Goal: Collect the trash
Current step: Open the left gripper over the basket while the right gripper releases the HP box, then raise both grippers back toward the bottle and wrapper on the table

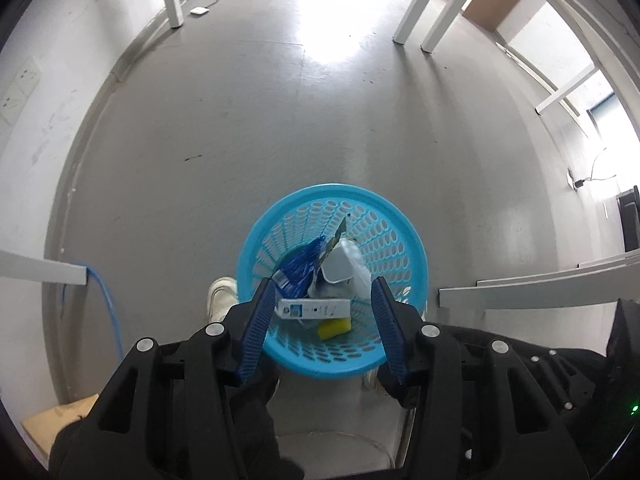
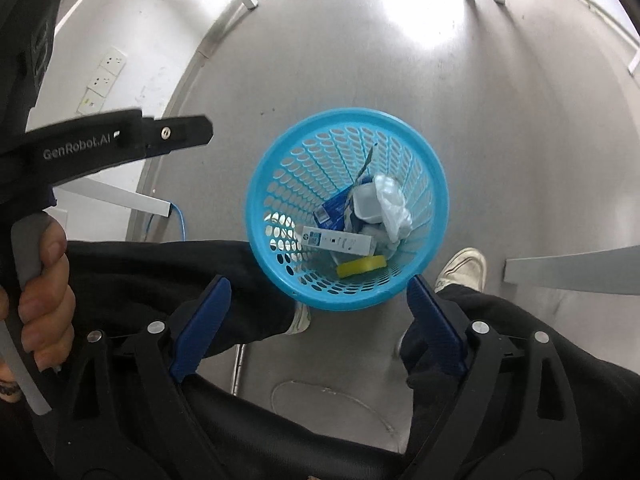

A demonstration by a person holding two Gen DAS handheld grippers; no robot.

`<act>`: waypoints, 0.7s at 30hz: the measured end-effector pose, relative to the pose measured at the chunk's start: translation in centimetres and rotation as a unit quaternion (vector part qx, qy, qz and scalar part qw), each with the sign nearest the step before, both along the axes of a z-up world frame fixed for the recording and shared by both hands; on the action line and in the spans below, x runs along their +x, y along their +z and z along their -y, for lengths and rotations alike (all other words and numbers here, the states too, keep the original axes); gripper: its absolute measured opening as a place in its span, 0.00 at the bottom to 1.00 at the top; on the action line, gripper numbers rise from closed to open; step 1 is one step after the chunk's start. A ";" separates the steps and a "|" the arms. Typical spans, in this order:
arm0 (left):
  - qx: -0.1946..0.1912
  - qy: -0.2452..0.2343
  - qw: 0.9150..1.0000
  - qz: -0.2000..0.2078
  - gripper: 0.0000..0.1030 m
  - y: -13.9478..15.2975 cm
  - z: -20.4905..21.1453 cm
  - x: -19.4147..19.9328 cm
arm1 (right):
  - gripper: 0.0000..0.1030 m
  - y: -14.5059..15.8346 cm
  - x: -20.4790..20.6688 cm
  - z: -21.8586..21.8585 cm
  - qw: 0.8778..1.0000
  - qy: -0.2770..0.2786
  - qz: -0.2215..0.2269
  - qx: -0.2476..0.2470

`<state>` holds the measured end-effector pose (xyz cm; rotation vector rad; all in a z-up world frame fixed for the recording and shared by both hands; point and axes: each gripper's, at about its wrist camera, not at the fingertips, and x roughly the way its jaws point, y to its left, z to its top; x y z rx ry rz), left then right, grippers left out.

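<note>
Bin [image 1: 280, 216] with box [image 1: 314, 309] lying crosswise, directly below both tongs; left gripper [image 1: 322, 320] nearer, half apart, empty; right gripper [image 2: 318, 326] wide apart, empty

I see a light-blue perforated basket [image 2: 434, 184], yellow sponge [image 2: 362, 266], white box [image 2: 338, 241] with a blue end, dark-blue wrapper [image 1: 300, 268], grey floor [image 1: 200, 128], blue-padded black grippers.

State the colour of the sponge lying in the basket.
Yellow; the sponge shows best in the right wrist view, low in the blue basket.
</note>
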<state>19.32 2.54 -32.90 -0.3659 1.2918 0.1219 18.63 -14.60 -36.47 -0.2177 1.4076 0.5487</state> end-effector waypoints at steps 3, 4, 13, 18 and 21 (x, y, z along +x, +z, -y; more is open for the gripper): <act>0.003 0.002 1.000 0.004 0.47 1.1 0.2 -1.7 | 0.86 1.6 -1.1 0.4 1.000 0.009 0.022 0.000; 0.006 0.001 1.000 0.007 0.47 1.5 0.5 -2.4 | 0.86 2.2 -1.5 0.5 1.000 0.011 0.029 0.000; 0.003 0.010 0.999 0.038 0.60 5.0 0.9 -7.9 | 0.88 7.2 -5.2 2.7 0.997 0.013 0.055 0.043; 0.023 0.007 0.996 0.083 0.74 8.0 1.8 -10.8 | 0.90 9.8 -7.0 3.3 0.996 0.018 0.084 0.034; 0.019 0.016 0.991 0.128 0.84 10.3 1.7 -12.8 | 0.92 12.2 -8.1 3.9 0.992 0.021 0.125 0.024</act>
